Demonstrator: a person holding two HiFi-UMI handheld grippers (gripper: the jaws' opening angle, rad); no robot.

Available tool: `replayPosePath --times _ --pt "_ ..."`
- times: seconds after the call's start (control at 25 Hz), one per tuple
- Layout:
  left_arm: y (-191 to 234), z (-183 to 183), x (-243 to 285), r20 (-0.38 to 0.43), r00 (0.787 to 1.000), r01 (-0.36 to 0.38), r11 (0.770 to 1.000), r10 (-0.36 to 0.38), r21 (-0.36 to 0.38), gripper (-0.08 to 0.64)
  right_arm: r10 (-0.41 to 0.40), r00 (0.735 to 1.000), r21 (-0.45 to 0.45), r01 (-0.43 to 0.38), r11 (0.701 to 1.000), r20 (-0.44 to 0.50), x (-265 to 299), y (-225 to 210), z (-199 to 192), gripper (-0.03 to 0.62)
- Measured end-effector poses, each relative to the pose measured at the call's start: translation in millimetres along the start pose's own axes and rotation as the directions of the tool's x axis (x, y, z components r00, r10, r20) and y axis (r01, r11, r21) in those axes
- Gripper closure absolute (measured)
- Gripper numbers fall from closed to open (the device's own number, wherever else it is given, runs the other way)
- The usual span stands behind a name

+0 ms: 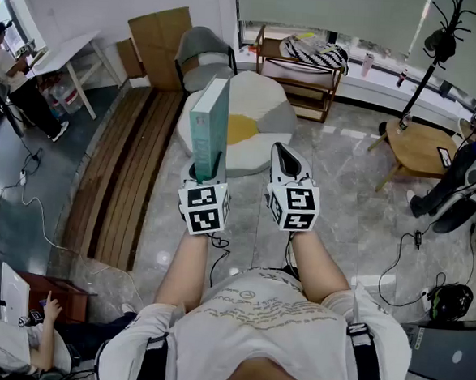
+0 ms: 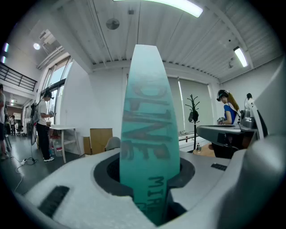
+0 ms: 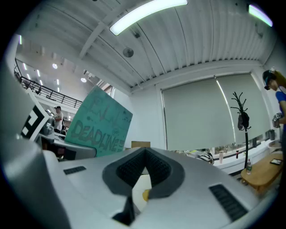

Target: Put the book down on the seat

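wooden shelf (image 1: 302, 84), round wooden table (image 1: 416, 145), black coat rack (image 1: 440, 43), cardboard sheets (image 1: 161, 40)

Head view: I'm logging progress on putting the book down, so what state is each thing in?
Book: upright, held in the air.
Left gripper: shut on book.
Right gripper: shut, empty.
Seat: book not on it yet.
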State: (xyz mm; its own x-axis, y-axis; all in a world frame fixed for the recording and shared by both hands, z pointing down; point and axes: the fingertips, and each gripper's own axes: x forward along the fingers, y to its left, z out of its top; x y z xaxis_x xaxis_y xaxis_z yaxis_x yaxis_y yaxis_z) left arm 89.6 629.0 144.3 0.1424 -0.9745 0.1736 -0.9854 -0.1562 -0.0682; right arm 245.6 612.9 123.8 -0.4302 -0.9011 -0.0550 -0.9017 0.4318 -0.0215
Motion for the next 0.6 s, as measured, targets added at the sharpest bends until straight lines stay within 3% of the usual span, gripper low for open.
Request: replayPosePath --times 0.6 --pt "-3 -17 -22 -0.029 1.0 -0.002 1.0 0.002 0.004 0.396 0.028 0.999 0.014 -0.028 1.0 -0.015 -22 11 -17 0.565"
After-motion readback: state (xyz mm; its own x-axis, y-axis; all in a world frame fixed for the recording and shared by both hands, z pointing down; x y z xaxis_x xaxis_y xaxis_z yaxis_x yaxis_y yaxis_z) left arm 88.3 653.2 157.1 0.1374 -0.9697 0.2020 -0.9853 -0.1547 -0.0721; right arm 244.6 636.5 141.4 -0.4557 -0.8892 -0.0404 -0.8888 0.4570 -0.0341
